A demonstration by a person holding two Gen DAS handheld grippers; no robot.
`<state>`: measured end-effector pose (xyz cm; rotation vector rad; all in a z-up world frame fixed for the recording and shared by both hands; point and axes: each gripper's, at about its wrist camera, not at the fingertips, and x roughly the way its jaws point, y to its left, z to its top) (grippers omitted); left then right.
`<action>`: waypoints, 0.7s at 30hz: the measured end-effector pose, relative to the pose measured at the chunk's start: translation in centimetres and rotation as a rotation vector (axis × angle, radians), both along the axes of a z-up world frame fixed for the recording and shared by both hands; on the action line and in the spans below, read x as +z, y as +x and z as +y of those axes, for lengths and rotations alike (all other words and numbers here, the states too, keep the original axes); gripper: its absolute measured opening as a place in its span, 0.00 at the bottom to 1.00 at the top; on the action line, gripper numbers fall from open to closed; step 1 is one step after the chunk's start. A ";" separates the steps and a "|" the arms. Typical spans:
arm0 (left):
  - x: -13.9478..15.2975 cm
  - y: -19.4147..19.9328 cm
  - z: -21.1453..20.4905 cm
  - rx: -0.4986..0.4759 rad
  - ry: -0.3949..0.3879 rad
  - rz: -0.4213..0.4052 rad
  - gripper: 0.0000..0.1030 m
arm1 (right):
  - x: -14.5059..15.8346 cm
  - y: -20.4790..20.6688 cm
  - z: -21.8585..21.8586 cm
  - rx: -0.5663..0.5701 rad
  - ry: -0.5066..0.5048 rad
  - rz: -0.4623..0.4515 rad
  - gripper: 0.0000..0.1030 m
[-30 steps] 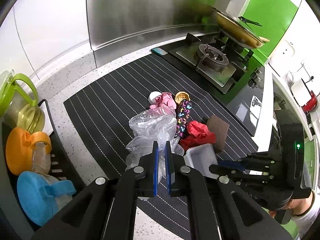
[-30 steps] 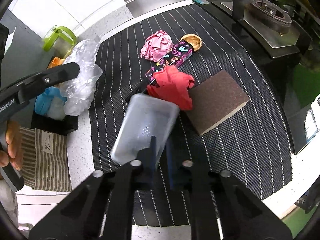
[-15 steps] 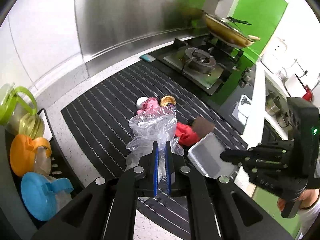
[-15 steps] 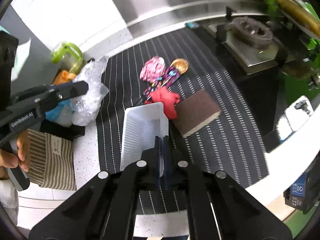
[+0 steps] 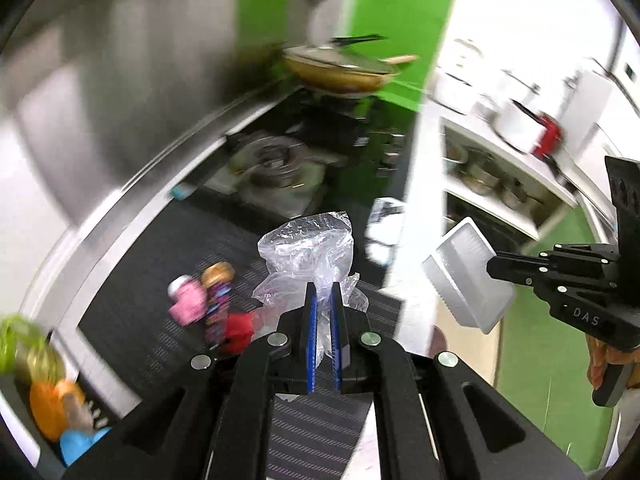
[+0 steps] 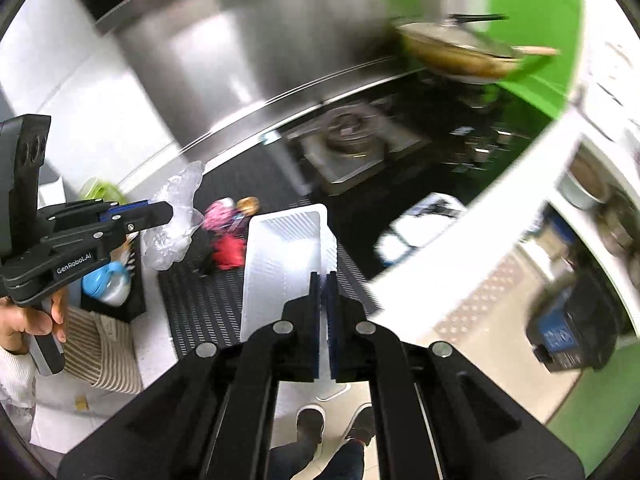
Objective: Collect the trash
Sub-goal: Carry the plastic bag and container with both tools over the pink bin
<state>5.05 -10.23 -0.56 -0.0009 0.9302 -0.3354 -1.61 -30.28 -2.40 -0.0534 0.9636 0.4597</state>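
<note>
My left gripper (image 5: 323,300) is shut on a crumpled clear plastic bag (image 5: 310,254) and holds it high above the striped black mat (image 5: 160,320); the bag also shows in the right wrist view (image 6: 176,216). My right gripper (image 6: 323,280) is shut on the rim of a white plastic tray (image 6: 284,264), lifted off the counter; the tray shows in the left wrist view (image 5: 466,276). On the mat lie a pink wad (image 5: 186,306), a colourful wrapper (image 5: 218,300), a red crumpled piece (image 5: 238,330) and a small brown cup (image 5: 218,274).
A gas stove (image 6: 352,140) and a pan (image 6: 452,54) are at the back. Coloured jugs (image 5: 52,400) sit in a rack at the left. A dark bin (image 6: 572,328) stands on the floor at the right. The person's feet (image 6: 336,428) are below.
Both grippers have lifted and swung right, away from the counter, carrying the bag and the tray. The views now show the floor and the shelves on the right.
</note>
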 end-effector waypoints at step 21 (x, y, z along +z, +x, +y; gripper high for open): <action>-4.7 -0.3 -23.2 -0.534 -0.018 0.053 0.06 | -2.1 -8.7 -21.2 -0.502 -0.055 -0.009 0.02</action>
